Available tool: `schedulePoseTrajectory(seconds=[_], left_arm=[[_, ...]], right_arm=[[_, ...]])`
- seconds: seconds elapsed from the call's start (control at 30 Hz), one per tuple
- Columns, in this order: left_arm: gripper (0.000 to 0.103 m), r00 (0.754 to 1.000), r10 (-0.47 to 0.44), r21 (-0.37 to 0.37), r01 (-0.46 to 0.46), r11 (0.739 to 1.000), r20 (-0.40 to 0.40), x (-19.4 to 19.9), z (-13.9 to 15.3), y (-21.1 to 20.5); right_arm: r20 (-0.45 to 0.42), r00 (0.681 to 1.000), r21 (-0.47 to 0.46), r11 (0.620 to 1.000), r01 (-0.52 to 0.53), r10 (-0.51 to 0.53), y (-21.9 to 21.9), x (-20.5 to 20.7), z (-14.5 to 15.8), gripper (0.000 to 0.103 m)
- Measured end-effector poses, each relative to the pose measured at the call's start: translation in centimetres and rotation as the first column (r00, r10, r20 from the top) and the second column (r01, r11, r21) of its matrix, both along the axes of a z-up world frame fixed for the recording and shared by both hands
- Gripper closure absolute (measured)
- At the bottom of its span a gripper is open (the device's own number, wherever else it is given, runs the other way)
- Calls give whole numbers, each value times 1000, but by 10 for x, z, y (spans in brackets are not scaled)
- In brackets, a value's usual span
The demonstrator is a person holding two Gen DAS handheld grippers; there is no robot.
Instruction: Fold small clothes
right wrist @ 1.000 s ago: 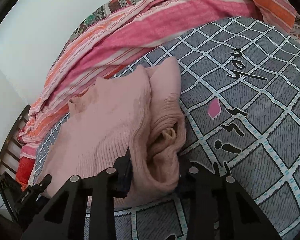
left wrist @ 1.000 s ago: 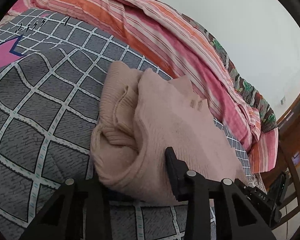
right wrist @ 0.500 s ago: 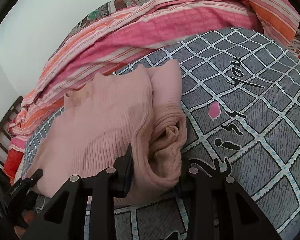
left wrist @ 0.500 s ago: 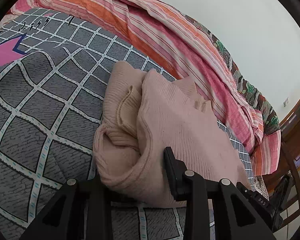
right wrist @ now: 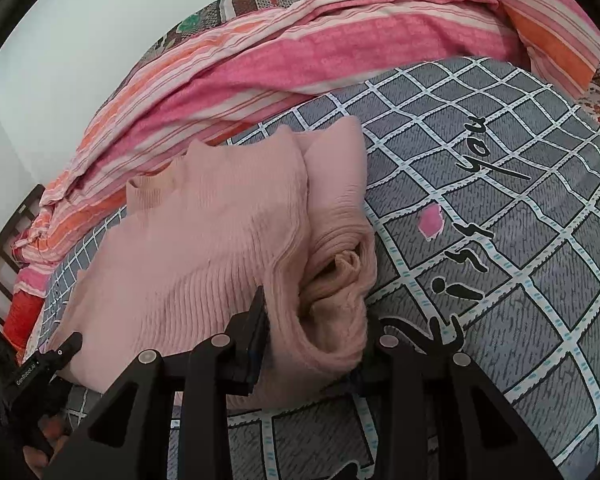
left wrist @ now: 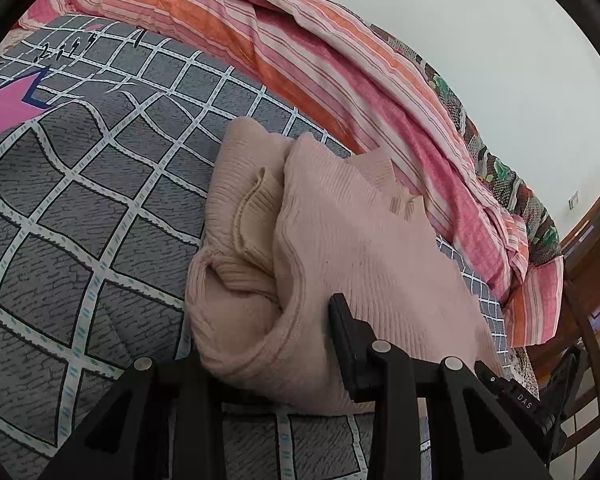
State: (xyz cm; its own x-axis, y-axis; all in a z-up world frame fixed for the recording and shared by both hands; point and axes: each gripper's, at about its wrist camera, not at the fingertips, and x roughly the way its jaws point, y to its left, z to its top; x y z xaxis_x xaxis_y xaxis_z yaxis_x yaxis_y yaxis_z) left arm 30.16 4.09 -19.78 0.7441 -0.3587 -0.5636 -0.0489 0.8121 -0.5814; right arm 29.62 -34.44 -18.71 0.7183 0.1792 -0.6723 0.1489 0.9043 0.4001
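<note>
Sweater (left wrist: 340,248) lies folded on the bed (left wrist: 80,208). Left gripper (left wrist: 268,352) and right gripper (right wrist: 316,340) both clamp its near edge at 6 o'clock; next probably a fold toward 12 o'clock.

**Two handheld grippers, both closed on fabric**

Left gripper (left wrist: 268,360): low, fingers level, one finger (left wrist: 346,344) lying on top of the pink sweater (left wrist: 360,248), the other under its near hem; jaws pinch the folded edge.

Right gripper (right wrist: 312,344): same pose at the sweater's opposite near corner, clamped on the bunched hem.
</note>
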Motion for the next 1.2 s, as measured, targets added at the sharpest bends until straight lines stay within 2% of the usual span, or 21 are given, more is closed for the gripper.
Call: schedulePoseTrajectory(seconds=[0.47,0.67,0.73,0.8,0.9,1.1,1.2], left_arm=[[71,1000,-4,-12,4,1000,3,-2,0,2],[79,1000,5,-41,-5,999,11,-5,-1,6],[83,1000,6,-61,-5,998,13,-6,-2,8],[86,1000,4,-79,-3,997,17,-6,-2,9],[88,1000,2,-103,1,995,28,-7,-3,11],[90,999,5,-159,3,987,48,-10,-4,17],[91,1000,19,-162,-15,987,24,-10,-4,16]], right_arm=[[3,1000,2,1000,0,0,0,0,0,69],[10,1000,8,1000,4,-4,-1,-1,1,70],[13,1000,10,1000,4,-4,-1,-2,1,72],[25,1000,20,1000,-4,3,-1,-3,1,81],[41,999,34,999,-12,11,-1,-5,2,88],[69,997,97,995,-24,17,-8,-8,2,91],[79,997,125,992,-29,19,-10,-9,3,92]])
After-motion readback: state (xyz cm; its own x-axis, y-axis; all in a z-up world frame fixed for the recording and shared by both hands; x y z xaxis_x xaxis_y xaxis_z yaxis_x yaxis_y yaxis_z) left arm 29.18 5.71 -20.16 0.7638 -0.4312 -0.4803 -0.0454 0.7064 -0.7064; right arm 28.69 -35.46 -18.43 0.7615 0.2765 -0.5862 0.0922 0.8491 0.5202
